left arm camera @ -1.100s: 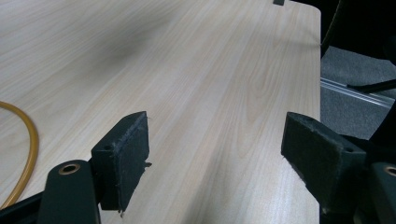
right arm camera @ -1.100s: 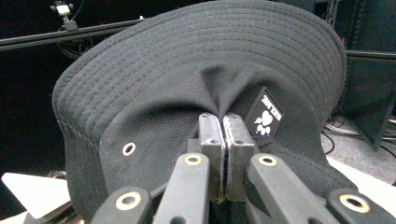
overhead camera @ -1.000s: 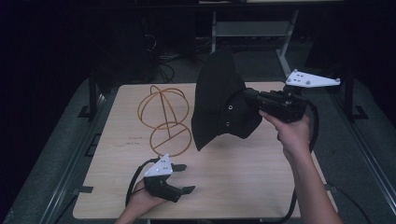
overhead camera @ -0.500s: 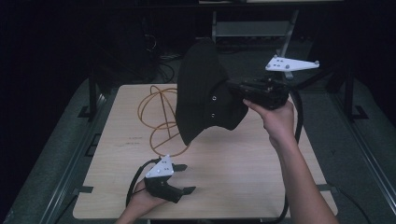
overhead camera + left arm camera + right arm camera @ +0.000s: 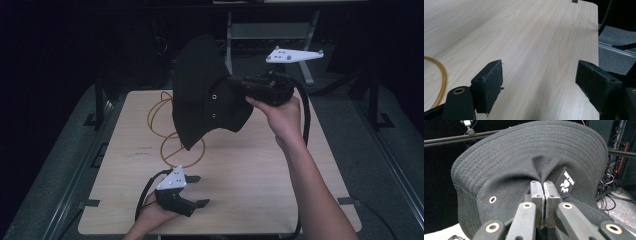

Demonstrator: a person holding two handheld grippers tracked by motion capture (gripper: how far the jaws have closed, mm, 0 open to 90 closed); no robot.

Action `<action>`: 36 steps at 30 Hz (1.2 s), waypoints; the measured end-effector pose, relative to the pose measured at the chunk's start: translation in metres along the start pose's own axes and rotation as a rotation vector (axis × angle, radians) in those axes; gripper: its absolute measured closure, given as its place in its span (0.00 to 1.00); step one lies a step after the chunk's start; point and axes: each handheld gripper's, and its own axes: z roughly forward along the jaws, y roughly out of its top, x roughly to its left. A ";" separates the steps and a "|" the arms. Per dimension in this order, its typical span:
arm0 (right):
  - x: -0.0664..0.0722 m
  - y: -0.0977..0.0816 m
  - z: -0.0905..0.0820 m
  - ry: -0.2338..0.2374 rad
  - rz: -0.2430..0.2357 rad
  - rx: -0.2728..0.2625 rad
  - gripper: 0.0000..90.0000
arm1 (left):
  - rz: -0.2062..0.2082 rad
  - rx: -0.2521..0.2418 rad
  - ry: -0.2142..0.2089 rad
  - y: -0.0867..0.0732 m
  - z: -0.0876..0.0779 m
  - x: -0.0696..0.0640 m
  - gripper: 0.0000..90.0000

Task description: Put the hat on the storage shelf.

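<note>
Now right gripper point(image 5: 239, 86) clamps black hat point(image 5: 202, 95), carried higher above table point(image 5: 260, 165) than before; left gripper point(image 5: 196, 190) rests open, empty; transfer underway.

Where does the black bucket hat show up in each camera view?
High view: the black bucket hat hangs upper centre, above the table's far edge, pinched by the right tool.
Right gripper view: the hat spans the upper picture, crown fabric bunched between the shut jaws.
Left gripper view: not in it.
Shared landmark: the hat's metal eyelets.
</note>
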 end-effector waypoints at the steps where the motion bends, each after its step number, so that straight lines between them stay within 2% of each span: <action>1: 0.000 0.002 0.002 0.003 0.000 0.003 0.98 | -0.005 -0.003 0.001 0.000 0.000 0.000 0.24; 14: 0.005 0.021 0.033 0.012 -0.042 0.059 0.98 | -0.006 -0.001 -0.001 -0.001 0.002 0.004 0.24; 22: 0.007 0.026 0.055 0.027 -0.044 0.090 0.98 | 0.001 0.009 -0.004 -0.001 0.003 0.003 0.24; 26: 0.009 0.030 0.067 0.053 -0.032 0.104 0.98 | -0.009 -0.006 -0.008 -0.001 0.004 0.003 0.24; 29: 0.011 0.035 0.075 0.056 -0.037 0.114 0.98 | -0.010 -0.005 -0.009 0.000 0.004 0.004 0.24; 31: 0.011 0.036 0.078 0.060 -0.037 0.116 0.98 | -0.013 -0.005 -0.008 0.000 0.004 0.004 0.24; 36: 0.016 0.039 0.096 0.084 -0.036 0.144 0.97 | -0.010 -0.009 0.003 -0.001 0.004 0.006 0.24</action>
